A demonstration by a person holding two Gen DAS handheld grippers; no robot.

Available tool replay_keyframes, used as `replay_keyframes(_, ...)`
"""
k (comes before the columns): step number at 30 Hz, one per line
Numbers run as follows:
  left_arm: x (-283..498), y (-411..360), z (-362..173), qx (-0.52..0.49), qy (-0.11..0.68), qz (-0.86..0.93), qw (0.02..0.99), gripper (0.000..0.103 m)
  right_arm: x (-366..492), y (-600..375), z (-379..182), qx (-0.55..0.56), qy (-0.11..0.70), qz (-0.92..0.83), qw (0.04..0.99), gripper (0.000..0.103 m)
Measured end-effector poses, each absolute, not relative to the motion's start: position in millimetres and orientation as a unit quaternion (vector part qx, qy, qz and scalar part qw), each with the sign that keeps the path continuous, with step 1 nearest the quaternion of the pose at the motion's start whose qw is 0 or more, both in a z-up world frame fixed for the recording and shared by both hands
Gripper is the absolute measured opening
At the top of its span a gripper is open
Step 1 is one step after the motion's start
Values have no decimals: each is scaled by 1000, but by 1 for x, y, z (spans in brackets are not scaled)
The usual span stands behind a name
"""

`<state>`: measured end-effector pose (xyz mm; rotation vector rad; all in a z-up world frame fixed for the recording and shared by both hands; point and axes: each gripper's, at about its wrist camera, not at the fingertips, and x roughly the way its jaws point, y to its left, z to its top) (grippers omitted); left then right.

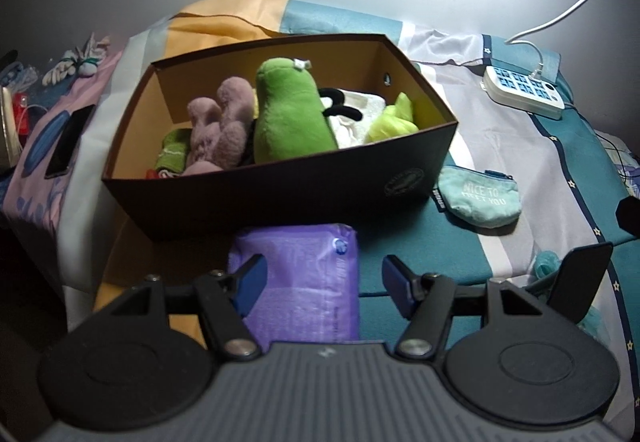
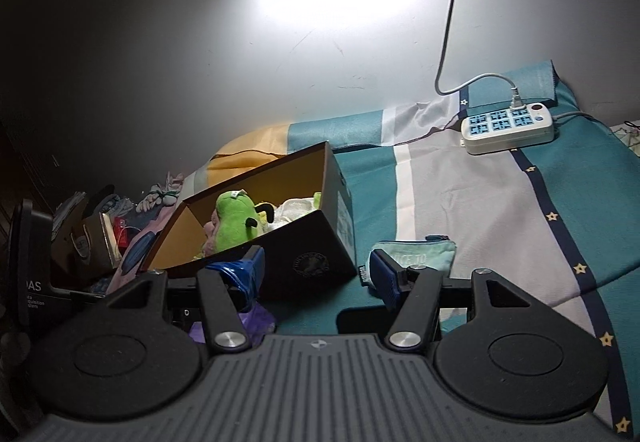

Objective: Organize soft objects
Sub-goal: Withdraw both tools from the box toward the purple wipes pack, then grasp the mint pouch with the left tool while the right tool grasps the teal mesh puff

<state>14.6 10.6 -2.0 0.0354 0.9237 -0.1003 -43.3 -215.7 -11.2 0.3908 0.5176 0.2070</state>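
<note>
A dark cardboard box (image 1: 280,194) stands on the bed and holds a green plush (image 1: 288,114), a pink plush (image 1: 220,122), white cloth and a yellow-green item. My left gripper (image 1: 324,282) is open, its jaws wide apart over a purple soft pack (image 1: 308,282) lying in front of the box. A teal pouch (image 1: 480,198) lies right of the box. My right gripper (image 2: 316,274) is open and empty, low over the bed between the box (image 2: 304,242) and the pouch (image 2: 420,254). The purple pack (image 2: 256,318) shows partly behind its left finger.
A white power strip (image 2: 508,130) with a plugged cable lies at the back right by the wall. A black phone (image 1: 68,142) and clutter sit on the left edge of the bed. A teal fluffy item (image 1: 548,262) lies at the right.
</note>
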Motion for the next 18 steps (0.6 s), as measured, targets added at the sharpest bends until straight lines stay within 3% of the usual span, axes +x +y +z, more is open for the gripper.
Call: replay_keyframes(18, 46, -46, -43, 24, 470, -153, 869, 65, -77, -293, -71, 215, 333, -12, 918, 43)
